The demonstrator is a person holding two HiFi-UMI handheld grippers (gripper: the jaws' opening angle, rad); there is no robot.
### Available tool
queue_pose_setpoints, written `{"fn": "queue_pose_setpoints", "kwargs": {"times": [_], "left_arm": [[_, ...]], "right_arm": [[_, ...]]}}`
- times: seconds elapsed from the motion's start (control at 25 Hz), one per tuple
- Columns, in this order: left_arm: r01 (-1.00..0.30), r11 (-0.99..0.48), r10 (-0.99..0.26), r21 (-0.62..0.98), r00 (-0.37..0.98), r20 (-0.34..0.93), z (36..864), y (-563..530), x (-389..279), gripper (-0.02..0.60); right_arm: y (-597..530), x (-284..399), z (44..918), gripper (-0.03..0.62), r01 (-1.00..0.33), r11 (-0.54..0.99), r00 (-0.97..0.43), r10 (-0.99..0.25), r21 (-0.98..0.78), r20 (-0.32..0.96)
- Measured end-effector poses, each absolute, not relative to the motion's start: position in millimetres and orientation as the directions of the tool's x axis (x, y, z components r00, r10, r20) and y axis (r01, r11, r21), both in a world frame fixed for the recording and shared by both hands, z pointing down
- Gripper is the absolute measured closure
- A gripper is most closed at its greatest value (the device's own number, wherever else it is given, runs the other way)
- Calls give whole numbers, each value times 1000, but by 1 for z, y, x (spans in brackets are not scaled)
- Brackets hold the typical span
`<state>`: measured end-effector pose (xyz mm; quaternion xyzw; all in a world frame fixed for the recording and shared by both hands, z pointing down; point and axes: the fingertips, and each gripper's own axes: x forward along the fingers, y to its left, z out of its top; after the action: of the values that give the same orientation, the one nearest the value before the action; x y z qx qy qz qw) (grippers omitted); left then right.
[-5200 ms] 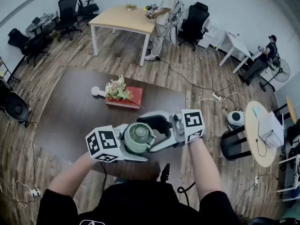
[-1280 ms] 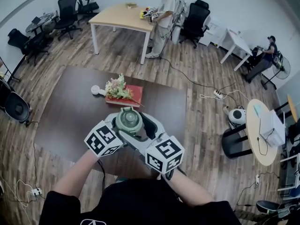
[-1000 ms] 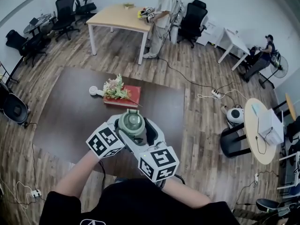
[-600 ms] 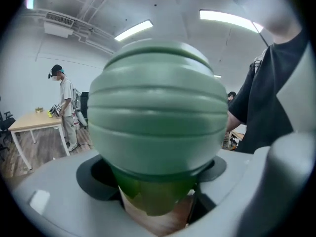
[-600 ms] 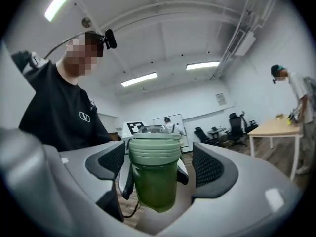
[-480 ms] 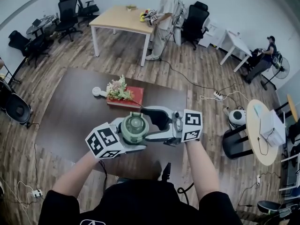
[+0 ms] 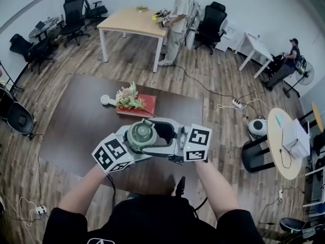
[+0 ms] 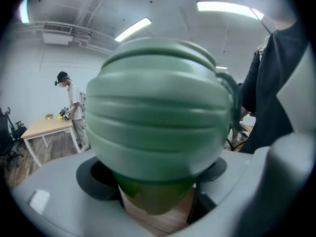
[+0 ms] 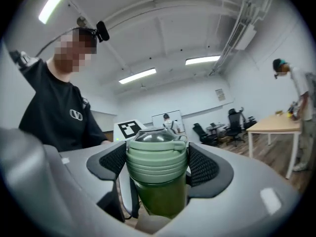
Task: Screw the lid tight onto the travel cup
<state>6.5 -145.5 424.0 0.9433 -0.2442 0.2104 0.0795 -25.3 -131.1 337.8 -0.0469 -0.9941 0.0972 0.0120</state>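
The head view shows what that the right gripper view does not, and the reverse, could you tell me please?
Only the head view shows the dark table, with the red book and the flowers lying on it. Only the right gripper view shows the right hand-held gripper from the side: its jaws are closing, with its pads against the ribbed sides of the lid. Both show the green travel cup, capped by that clear-domed lid.

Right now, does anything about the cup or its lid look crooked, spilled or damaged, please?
Nothing stands out: the green lid sits level on the travel cup, and no spill or crack shows on it or the brown table.
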Motion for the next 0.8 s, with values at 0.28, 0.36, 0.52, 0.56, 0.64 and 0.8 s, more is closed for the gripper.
{"fn": "queue_pose_setpoints", "kwargs": {"times": [0.28,0.36,0.52,0.56,0.64,0.8], "left_arm": [[-592,-806,-529,-14,708,468,440,-163,-5,170],[-592,-806,-528,-4,716,457,442,-161,0,172],[-579,-815,-516,26,745,422,438,-161,5,170],[-567,-822,-504,45,762,406,435,-160,6,170],[-537,-840,-473,77,794,381,427,-154,6,170],[-437,-886,-367,153,864,344,414,-136,11,170]], "right_arm": [[-144,-30,359,192,-630,736,-776,-604,-248,181],[-145,-24,362,194,-689,669,-723,-657,-280,211],[-143,-22,359,191,-636,730,-772,-611,-251,178],[-142,-22,356,191,-586,775,-810,-568,-237,145],[-139,-17,343,190,-456,863,-889,-454,-218,60],[-132,0,324,187,-135,980,-990,-139,-145,-21]]}}
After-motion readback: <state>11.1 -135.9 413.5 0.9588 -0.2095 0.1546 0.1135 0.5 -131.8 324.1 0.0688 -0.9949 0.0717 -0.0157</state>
